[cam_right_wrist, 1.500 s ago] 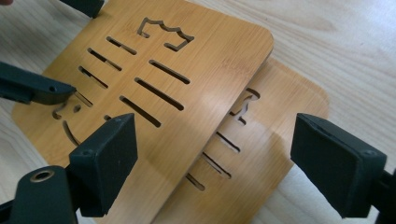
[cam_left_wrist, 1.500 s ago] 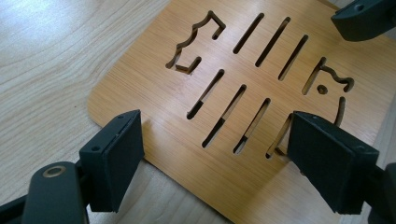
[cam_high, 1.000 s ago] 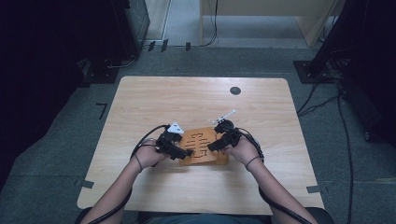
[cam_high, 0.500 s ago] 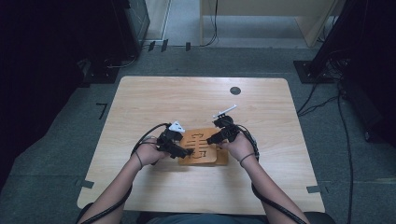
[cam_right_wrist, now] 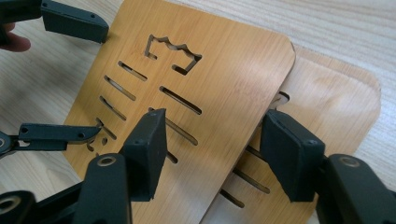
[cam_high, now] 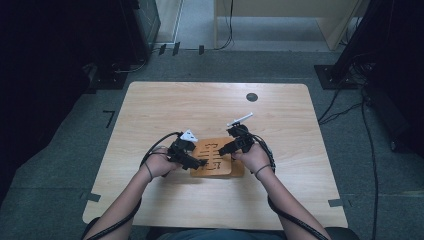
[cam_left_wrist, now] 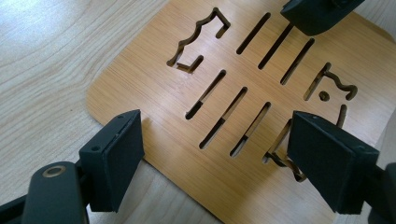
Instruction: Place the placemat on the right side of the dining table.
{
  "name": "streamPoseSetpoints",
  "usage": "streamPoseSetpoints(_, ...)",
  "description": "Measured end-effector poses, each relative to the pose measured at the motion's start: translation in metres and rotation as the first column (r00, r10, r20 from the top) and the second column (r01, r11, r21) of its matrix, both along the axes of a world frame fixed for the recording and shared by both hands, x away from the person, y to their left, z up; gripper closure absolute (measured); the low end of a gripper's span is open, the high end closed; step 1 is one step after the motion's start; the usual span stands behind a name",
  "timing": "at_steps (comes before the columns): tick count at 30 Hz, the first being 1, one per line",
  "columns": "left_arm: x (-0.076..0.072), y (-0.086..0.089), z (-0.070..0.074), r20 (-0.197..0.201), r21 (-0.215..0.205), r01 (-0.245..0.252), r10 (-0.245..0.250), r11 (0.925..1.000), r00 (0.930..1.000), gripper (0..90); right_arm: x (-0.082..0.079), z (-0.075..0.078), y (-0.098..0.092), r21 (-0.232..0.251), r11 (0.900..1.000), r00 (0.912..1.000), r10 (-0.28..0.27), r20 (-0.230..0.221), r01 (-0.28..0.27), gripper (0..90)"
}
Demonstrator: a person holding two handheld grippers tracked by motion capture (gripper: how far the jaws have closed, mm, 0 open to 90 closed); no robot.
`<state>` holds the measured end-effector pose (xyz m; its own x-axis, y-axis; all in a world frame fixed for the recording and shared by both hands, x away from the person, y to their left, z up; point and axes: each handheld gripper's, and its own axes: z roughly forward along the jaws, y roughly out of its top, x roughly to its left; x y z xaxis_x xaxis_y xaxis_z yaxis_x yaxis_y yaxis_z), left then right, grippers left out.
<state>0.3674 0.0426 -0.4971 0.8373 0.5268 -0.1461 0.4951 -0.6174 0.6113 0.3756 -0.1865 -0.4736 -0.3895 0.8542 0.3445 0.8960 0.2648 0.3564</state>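
Two slotted bamboo boards lie stacked near the table's front middle (cam_high: 218, 161). In the right gripper view the upper board (cam_right_wrist: 224, 70) sits askew on the lower board (cam_right_wrist: 327, 93). My right gripper (cam_right_wrist: 217, 149) stands over the upper board's edge. One pad is above the upper board and the other is beside its edge, over the lower board. Its jaws have just been closing, and I see no firm pinch. My left gripper (cam_left_wrist: 224, 163) is wide open across the board's near corner (cam_left_wrist: 140, 79). In the high view the left gripper (cam_high: 202, 162) and right gripper (cam_high: 223, 148) meet over the boards.
The light wooden table (cam_high: 200, 110) has a black round grommet (cam_high: 252, 97) near its far edge. Cables trail from both grippers along the forearms. Dark equipment and floor cables (cam_high: 350, 107) surround the table.
The right hand has shifted a little over the boards and its jaws look narrower. The left hand and its gripper have stayed put.
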Motion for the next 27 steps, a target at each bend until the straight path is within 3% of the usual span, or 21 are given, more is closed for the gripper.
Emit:
streamPoseSetpoints(6,0.0,0.0,0.0,-0.002,-0.004,-0.001,0.001,1.0,1.0,17.8,0.0,-0.005,0.002,0.0,1.0,0.9998,0.016,-0.014,-0.016,43.0)
streamPoseSetpoints(14,0.001,0.001,0.0,-0.001,-0.013,0.003,-0.003,0.9999,1.0,17.7,0.001,0.001,0.003,0.006,1.0,0.9993,0.027,-0.027,-0.027,44.0)
streamPoseSetpoints(22,0.004,0.004,0.0,-0.044,-0.049,-0.017,0.015,0.9987,0.9989,17.4,-0.002,0.015,0.006,-0.007,0.999,0.9989,0.044,-0.015,-0.045,43.3)
streamPoseSetpoints(27,0.006,0.006,0.0,-0.075,-0.074,-0.025,0.02,0.9969,0.997,16.6,-0.002,0.022,0.007,0.013,0.999,0.9993,0.033,-0.02,-0.033,43.3)
